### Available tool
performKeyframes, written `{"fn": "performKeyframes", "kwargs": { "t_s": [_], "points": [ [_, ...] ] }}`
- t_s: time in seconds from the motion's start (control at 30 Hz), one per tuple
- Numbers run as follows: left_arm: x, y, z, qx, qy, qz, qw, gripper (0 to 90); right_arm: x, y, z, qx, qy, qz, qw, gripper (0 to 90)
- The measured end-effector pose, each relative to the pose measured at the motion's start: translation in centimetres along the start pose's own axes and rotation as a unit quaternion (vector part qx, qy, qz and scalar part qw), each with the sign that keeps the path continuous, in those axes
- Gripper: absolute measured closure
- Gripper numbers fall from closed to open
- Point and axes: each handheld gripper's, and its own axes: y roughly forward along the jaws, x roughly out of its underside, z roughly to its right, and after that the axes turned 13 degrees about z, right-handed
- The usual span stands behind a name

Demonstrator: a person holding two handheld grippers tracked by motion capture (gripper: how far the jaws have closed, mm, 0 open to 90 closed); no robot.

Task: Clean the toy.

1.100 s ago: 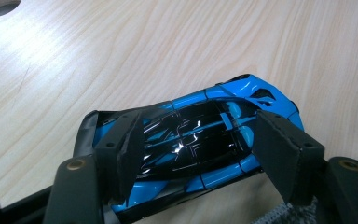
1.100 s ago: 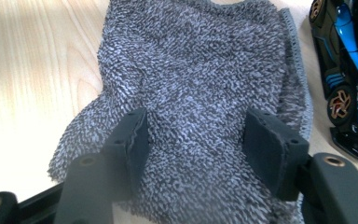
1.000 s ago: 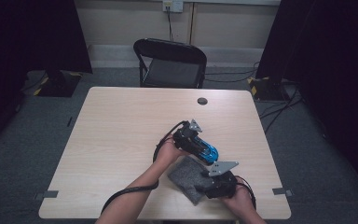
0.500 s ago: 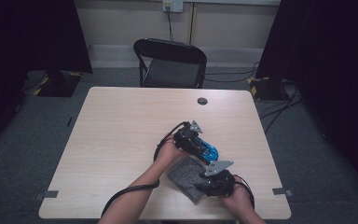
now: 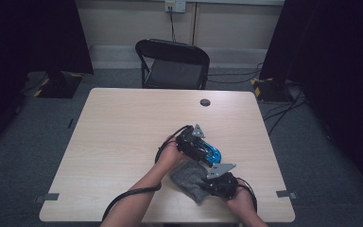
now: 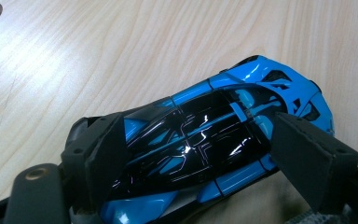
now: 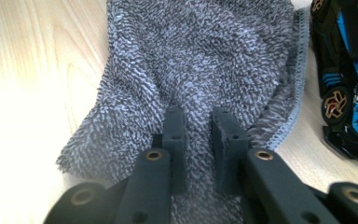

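In the high view, a blue toy car (image 5: 209, 152) is seen near the table's (image 5: 123, 132) right front, with a grey cloth (image 5: 189, 178) just beside it toward the person. The left gripper (image 5: 203, 150) is laid over the car and the right gripper (image 5: 212, 182) is set on the cloth.

In the left gripper view, the car (image 6: 200, 140) is straddled by jaws that have just been opening; whether the pads touch it cannot be told.

In the right gripper view, a fold of cloth (image 7: 200, 70) is pinched by jaws that have just been closing. A wiping step is judged to be in hand; next, the cloth is to be lifted onto the car's body.
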Motion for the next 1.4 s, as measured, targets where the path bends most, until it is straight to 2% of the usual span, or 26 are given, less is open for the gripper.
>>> {"fn": "performKeyframes", "kwargs": {
  "t_s": [0.03,0.1,0.23,0.3,0.5,0.53,0.6,0.67,0.77,0.8,0.83,0.87,0.9,0.97,1.07,1.13,1.17,1.23,1.27,1.33,1.4],
  "points": [
    [0.0,0.0,0.0,-0.001,-0.001,0.001,1.0,18.1,0.0,-0.1,0.4,-0.006,0.018,0.0,0.9998,79.4],
    [0.1,0.0,0.0,-0.001,-0.002,0.002,1.0,17.9,0.0,-0.2,0.5,-0.008,0.025,-0.002,0.9997,79.9],
    [-0.1,0.1,0.0,-0.002,-0.003,-0.005,1.0,17.6,-0.1,-0.7,0.6,-0.002,0.024,-0.008,0.9997,80.1],
    [-0.2,0.1,0.0,-0.003,-0.002,-0.01,0.9999,17.1,0.1,-2.0,1.1,0.004,0.031,-0.011,0.9995,80.3],
    [-0.2,0.3,0.3,-0.014,-0.015,-0.005,0.9998,14.7,0.4,-4.0,1.9,0.003,0.042,-0.01,0.9991,80.3],
    [-0.3,0.3,0.2,-0.013,-0.013,-0.013,0.9998,14.7,0.5,-4.7,2.3,0.001,0.057,-0.001,0.9984,80.3],
    [-0.3,0.3,0.3,-0.014,-0.015,-0.012,0.9997,14.7,0.5,-5.1,2.6,-0.002,0.063,0.004,0.998,80.3],
    [-0.4,0.4,0.3,-0.014,-0.016,-0.012,0.9997,14.7,0.5,-6.3,3.3,-0.003,0.079,0.014,0.9968,80.3],
    [-0.3,0.3,0.2,-0.012,-0.014,-0.011,0.9998,14.9,0.5,-7.2,3.8,0.0,0.085,0.023,0.9961,80.3],
    [-0.3,0.3,0.2,-0.012,-0.015,-0.01,0.9998,14.9,0.3,-8.2,4.3,0.005,0.092,0.032,0.9953,80.3],
    [-0.3,0.3,0.2,-0.012,-0.014,-0.009,0.9998,14.9,0.3,-8.2,4.3,0.005,0.092,0.032,0.9953,80.3],
    [-0.3,0.3,0.1,-0.01,-0.013,-0.012,0.9998,15.0,0.2,-9.0,4.7,0.016,0.089,0.029,0.9955,80.1],
    [-0.3,0.3,0.1,-0.01,-0.013,-0.012,0.9998,14.9,0.2,-9.0,4.7,0.016,0.089,0.029,0.9955,80.1],
    [-0.3,0.3,0.1,-0.01,-0.012,-0.01,0.9998,15.0,0.1,-9.9,5.3,0.03,0.089,0.029,0.9952,79.8],
    [-0.3,0.3,0.0,-0.006,-0.01,-0.01,0.9999,15.5,0.4,-11.1,6.6,0.063,0.097,0.029,0.9929,79.6],
    [-0.4,0.3,0.1,-0.007,-0.01,-0.016,0.9998,15.4,0.9,-11.2,8.1,0.093,0.109,0.026,0.9893,79.4],
    [-0.4,0.3,0.1,-0.007,-0.01,-0.016,0.9998,15.4,0.9,-11.2,8.1,0.093,0.109,0.026,0.9893,79.4],
    [-0.4,0.3,0.2,-0.008,-0.011,-0.017,0.9998,15.4,1.2,-10.8,9.2,0.112,0.119,0.027,0.9862,79.4],
    [-0.4,0.3,0.2,-0.008,-0.012,-0.016,0.9998,15.5,1.5,-10.4,10.2,0.136,0.128,0.027,0.9821,79.4],
    [-0.4,0.3,0.2,-0.008,-0.012,-0.016,0.9998,15.5,1.5,-10.2,10.5,0.142,0.128,0.026,0.9812,79.4],
    [-0.4,0.3,0.2,-0.007,-0.011,-0.014,0.9998,15.4,1.4,-9.1,11.4,0.17,0.126,0.012,0.9772,79.4]
  ]
}}
